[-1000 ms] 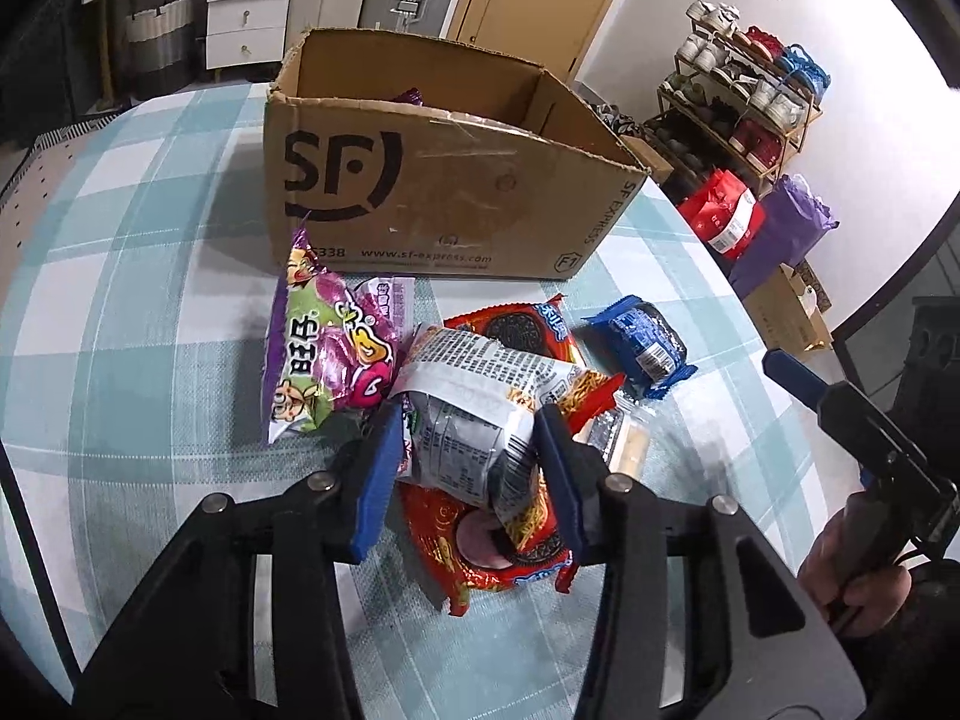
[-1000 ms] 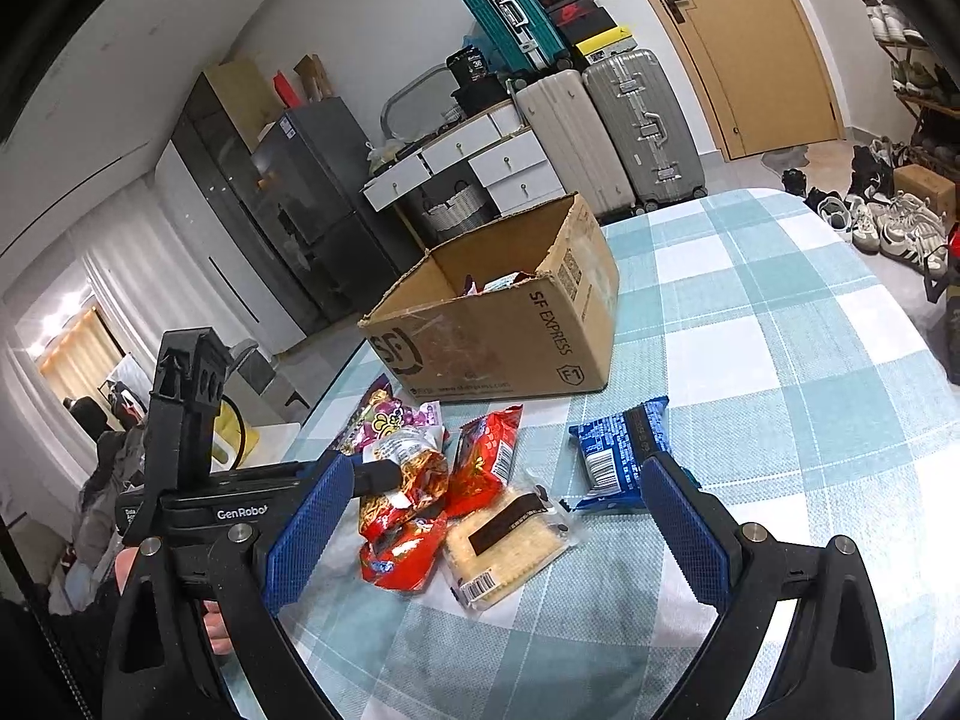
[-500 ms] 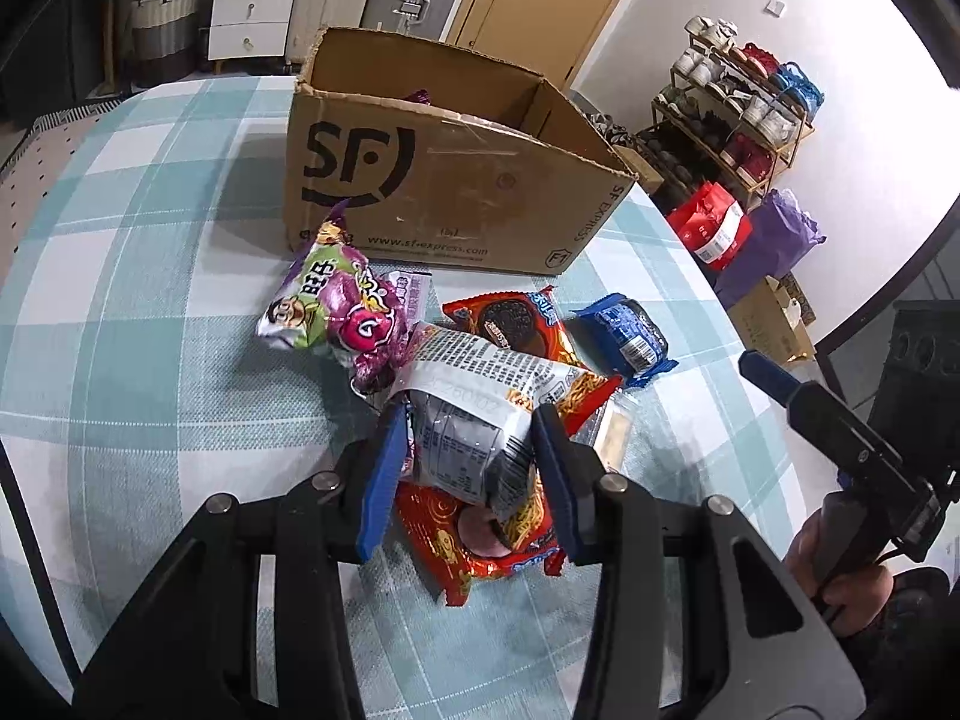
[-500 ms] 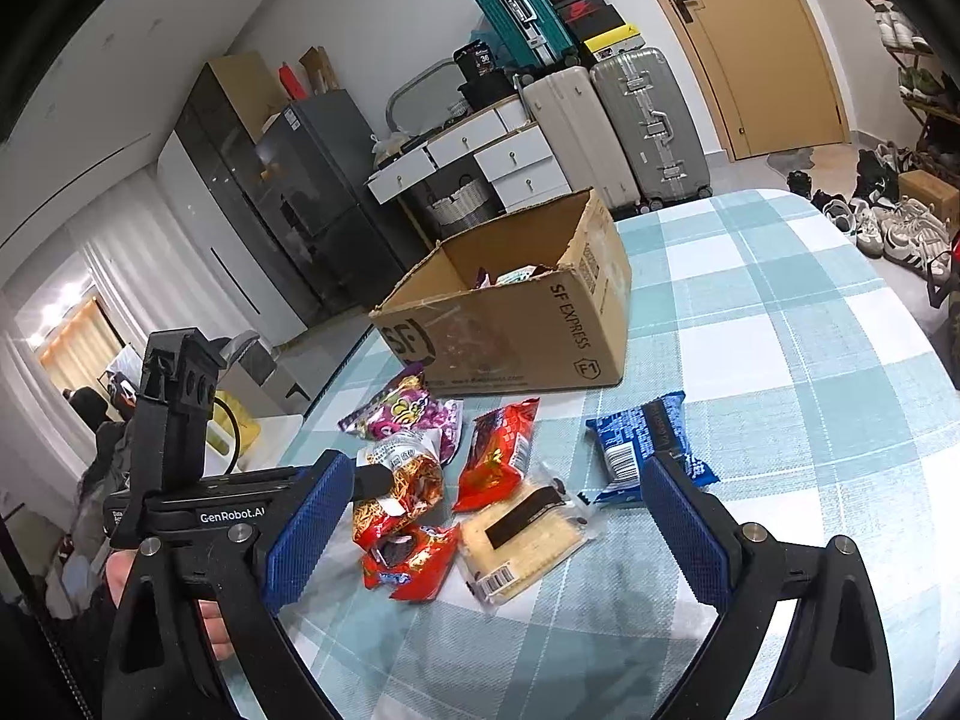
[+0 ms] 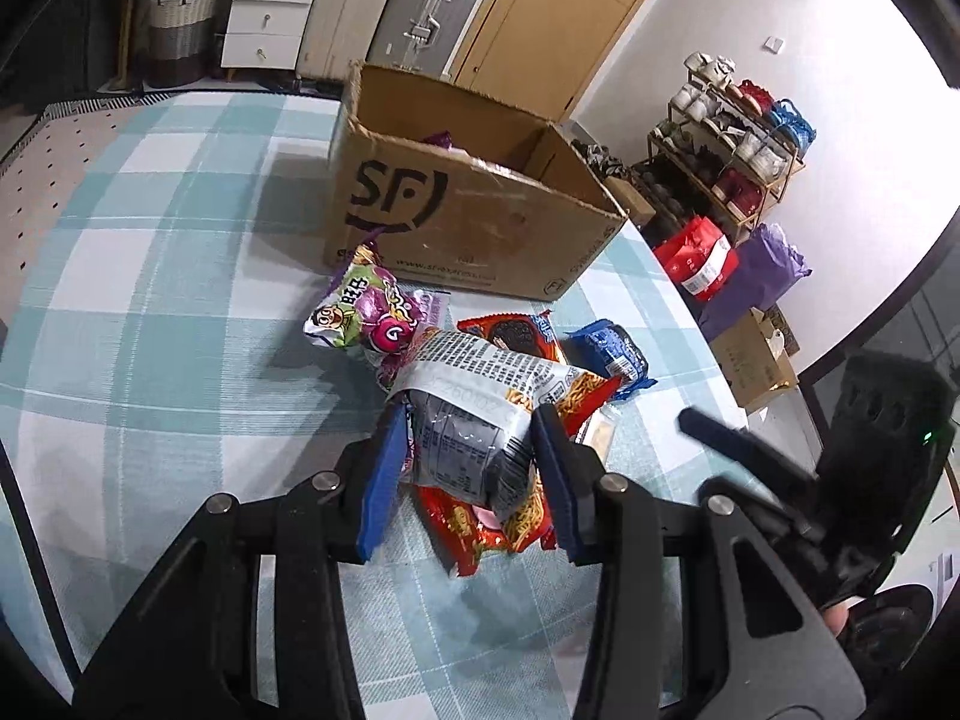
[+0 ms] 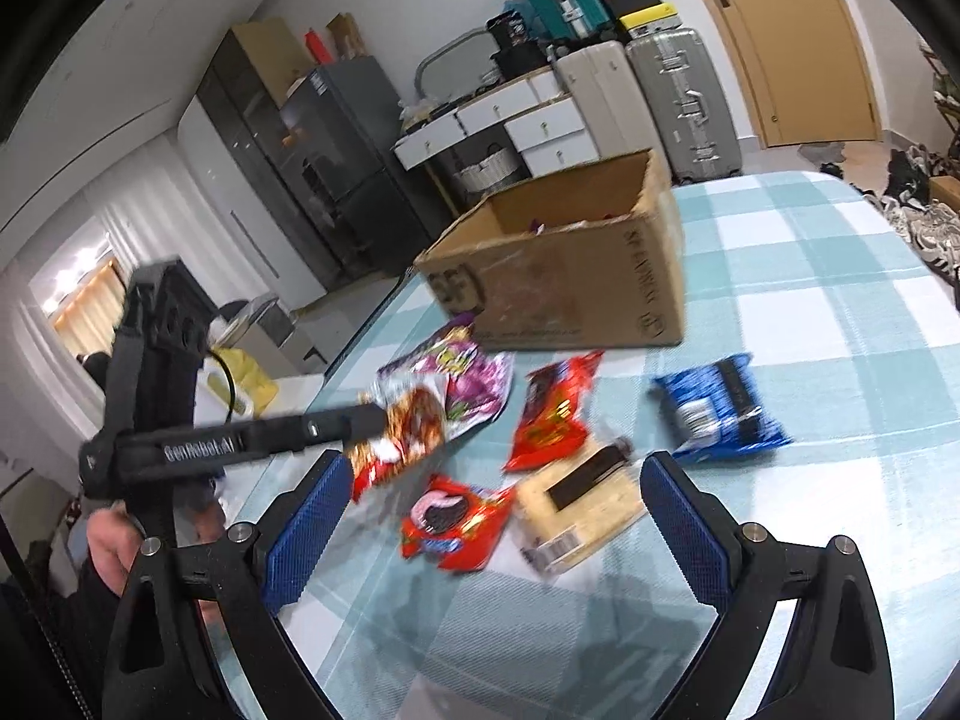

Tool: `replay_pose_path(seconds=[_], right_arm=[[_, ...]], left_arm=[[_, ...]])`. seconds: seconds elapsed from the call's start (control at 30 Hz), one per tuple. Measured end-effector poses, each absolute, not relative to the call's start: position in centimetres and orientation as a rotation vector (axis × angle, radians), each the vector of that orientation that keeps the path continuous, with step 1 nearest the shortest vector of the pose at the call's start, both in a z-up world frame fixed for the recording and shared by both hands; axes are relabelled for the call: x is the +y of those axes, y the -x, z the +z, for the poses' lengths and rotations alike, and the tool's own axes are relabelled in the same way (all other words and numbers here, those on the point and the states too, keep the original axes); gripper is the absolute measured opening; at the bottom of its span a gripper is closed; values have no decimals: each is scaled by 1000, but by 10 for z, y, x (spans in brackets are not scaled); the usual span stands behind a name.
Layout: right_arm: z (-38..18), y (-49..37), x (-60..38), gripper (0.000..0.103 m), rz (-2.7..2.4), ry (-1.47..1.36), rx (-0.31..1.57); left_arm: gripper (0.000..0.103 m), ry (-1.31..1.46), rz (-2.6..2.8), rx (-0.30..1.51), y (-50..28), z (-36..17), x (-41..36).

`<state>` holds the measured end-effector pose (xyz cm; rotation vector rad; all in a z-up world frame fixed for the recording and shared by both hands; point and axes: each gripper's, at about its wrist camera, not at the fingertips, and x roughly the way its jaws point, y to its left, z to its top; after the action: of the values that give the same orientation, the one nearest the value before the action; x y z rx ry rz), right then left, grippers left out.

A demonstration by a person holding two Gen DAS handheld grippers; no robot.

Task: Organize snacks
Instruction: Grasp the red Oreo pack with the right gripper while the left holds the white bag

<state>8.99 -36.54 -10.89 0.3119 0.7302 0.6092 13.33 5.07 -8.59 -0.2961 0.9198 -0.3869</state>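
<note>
Left tongs [image 5: 465,456] clamp a noodle packet [image 5: 480,402], hiding snacks beneath; right tongs [image 6: 492,516] gape, blurred.

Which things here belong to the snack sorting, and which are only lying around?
Job: cardboard box; noodle snack packet in the left gripper; purple packet; blue packet; cracker pack.
Lying about: suitcases; shoe rack; white drawers.

An open brown cardboard box [image 5: 480,228] printed with a black logo stands toward the far edge of the checked tablecloth. Before it lie a purple foil candy bag [image 5: 360,318], a red cookie packet [image 5: 516,336], a blue cookie packet [image 5: 612,354], a second red packet [image 6: 450,522] and a clear-wrapped pale wafer bar [image 6: 576,498]. A silver-backed noodle snack bag [image 5: 480,414] sits raised above them, pinched between blue pads.
</note>
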Motion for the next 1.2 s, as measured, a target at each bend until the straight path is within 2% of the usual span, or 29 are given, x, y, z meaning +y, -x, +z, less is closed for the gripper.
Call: replay_pose_path(seconds=[0.33,0.8,0.87,1.0,1.07,1.1,1.2], right_arm=[[-130,-83,-319,98,682,-265,803],[-147,-94,-265,98,668,-141,875],[-149,-96,-256,95,658,-111,879],[-155,-101,-242,83,634,-53,902],[-159,-103,-236,73,626,-26,911],[-161,-103,-232,58,622,-7,912],[-165,-103,-224,54,625,26,910]], left_arm=[[40,323,-384,861,-107,-65,82],[40,355,-335,856,-92,-71,125],[40,363,-324,855,-90,-72,132],[40,367,-312,853,-88,-74,141],[40,371,-308,854,-87,-75,146],[40,369,-305,855,-87,-75,146],[40,373,-299,856,-86,-76,150]])
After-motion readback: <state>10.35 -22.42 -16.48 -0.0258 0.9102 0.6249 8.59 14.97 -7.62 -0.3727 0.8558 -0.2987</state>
